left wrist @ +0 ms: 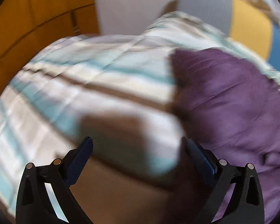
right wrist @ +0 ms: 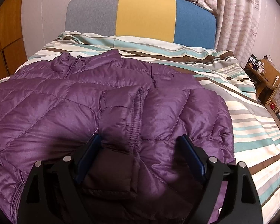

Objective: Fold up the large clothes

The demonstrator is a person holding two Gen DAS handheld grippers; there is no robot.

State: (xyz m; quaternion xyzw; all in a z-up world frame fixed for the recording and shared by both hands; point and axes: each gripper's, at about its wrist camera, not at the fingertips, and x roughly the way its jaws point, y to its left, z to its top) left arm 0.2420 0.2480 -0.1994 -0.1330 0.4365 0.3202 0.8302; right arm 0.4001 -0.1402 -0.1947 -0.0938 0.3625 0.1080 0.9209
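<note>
Purple puffer jacket lies spread on the striped bedding, collar far and hem near you, with its folded-in sleeve between your wide-spread right gripper, while your wide, empty left gripper hangs just off its left edge.

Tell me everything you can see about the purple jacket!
The purple jacket is puffy, shiny and quilted with stitched lines. It lies spread on the striped bedcover, collar and zip toward the headboard. One sleeve is folded across its front, elastic cuff showing. The right tongs stand open around that sleeve.
</note>
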